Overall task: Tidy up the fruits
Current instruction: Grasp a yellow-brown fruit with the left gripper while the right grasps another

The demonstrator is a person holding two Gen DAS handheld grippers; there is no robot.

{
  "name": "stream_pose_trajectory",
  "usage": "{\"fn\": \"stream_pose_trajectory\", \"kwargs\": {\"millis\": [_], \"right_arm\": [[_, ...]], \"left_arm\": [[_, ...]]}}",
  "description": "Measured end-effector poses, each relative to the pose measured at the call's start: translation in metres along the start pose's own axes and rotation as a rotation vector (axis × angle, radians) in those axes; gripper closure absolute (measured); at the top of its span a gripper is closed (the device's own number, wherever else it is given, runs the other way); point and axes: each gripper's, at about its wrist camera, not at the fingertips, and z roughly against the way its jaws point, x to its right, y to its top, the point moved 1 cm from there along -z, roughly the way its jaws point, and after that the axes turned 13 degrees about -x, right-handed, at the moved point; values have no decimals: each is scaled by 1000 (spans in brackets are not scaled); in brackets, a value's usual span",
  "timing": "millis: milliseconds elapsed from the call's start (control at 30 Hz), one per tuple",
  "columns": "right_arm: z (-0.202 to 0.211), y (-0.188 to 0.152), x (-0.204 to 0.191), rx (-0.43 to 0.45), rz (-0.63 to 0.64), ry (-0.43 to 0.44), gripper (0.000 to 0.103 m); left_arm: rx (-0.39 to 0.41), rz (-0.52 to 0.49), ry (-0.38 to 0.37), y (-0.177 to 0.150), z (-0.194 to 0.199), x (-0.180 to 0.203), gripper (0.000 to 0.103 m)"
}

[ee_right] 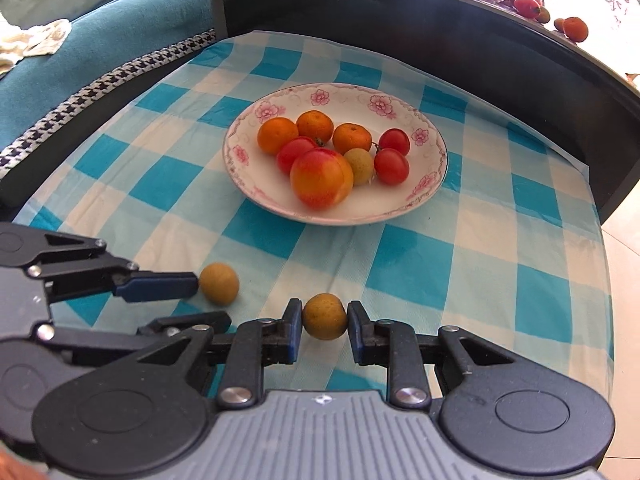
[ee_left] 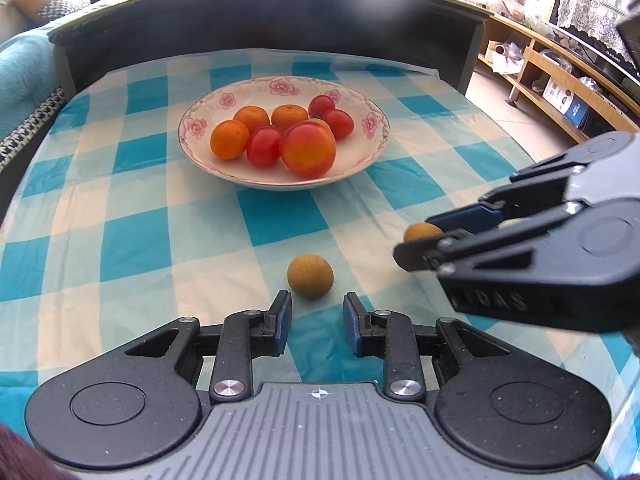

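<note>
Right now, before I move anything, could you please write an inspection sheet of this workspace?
Surface: blue-and-white checked cloth, flat.
Job's things: white flowered ceramic bowl holding oranges, red tomatoes, a peach; two small round yellow-brown fruits outside it: loose fruit, gripped fruit.
Clutter: nothing seen.
Grippers: left hand-held gripper open behind the loose fruit; right hand-held gripper shut on the gripped fruit.
Cables: nothing seen.
Surroundings: dark wooden ledge, teal sofa, wooden shelves.

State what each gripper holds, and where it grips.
The right gripper clamps a small brown fruit across its middle. The left gripper holds nothing.
</note>
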Motion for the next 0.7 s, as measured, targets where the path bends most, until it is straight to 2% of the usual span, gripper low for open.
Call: {"fn": "stream_pose_trajectory", "kwargs": {"millis": [333,533,700], "right_arm": [[5,-25,-2,-27,-19,21,75],[0,-28,4,-27,-38,26,75],[-2,-25,4,-21,-36,26,75]], "left_arm": [[6,15,-10,1,-2,-4,66],[12,-14,10,1,-4,1,59],[10,-33,27,2,-5,3,59]]}}
